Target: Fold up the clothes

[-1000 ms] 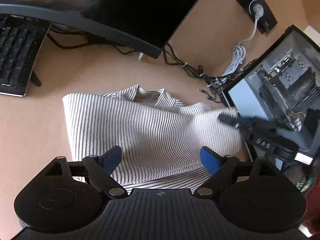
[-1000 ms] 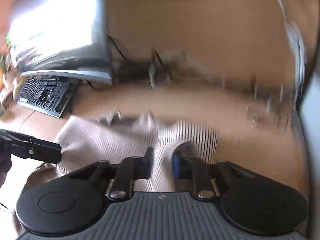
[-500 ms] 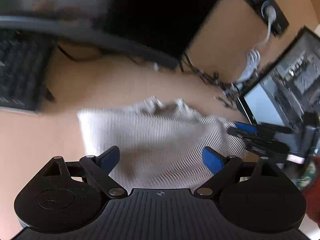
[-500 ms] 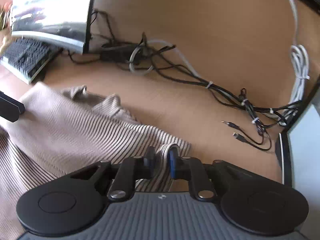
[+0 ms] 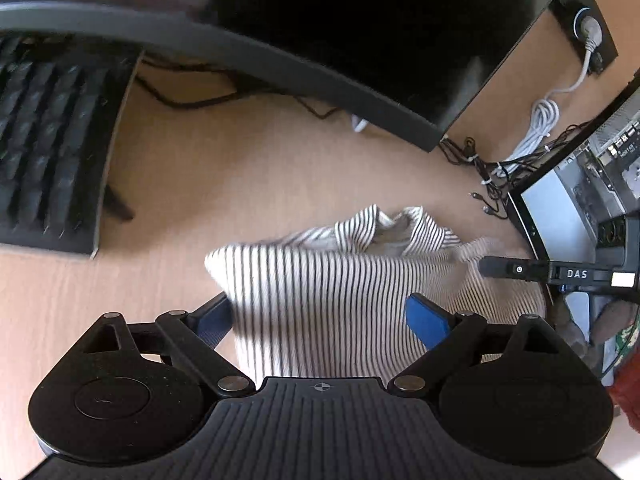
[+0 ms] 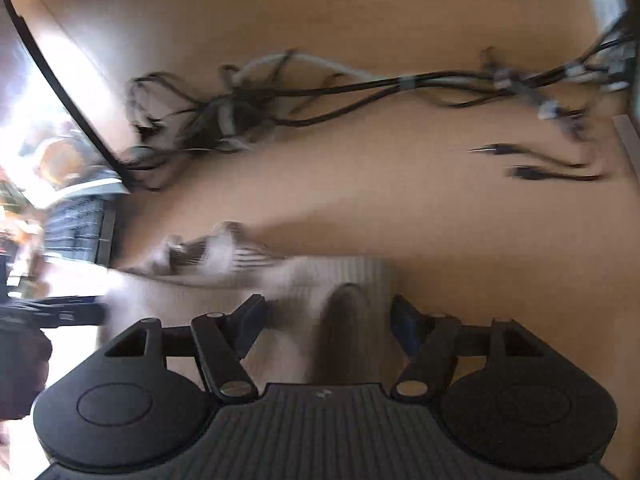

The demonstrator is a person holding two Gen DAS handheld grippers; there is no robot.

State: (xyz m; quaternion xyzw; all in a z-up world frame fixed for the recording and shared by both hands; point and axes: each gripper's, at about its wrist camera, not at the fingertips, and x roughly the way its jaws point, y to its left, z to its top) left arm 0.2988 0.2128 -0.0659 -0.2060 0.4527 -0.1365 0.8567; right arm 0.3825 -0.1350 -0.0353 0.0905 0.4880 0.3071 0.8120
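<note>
— Low in the frame on the bench (image 5: 280, 176), where's the striped top (image 5: 332, 292)?

— Between my left hand-held gripper (image 5: 320, 316), jaws apart. My right hand-held gripper (image 6: 328, 316) has just been opening, cloth between, seemingly released.

— Handling?

— Soft, light; pinch a hem corner.

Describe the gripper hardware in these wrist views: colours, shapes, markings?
Both match: the left gripper and right gripper have ribbed black bodies, round black discs on each side, silver pivot pins and blue fingers. From the left view, the right gripper's side reads "DAS".
</note>
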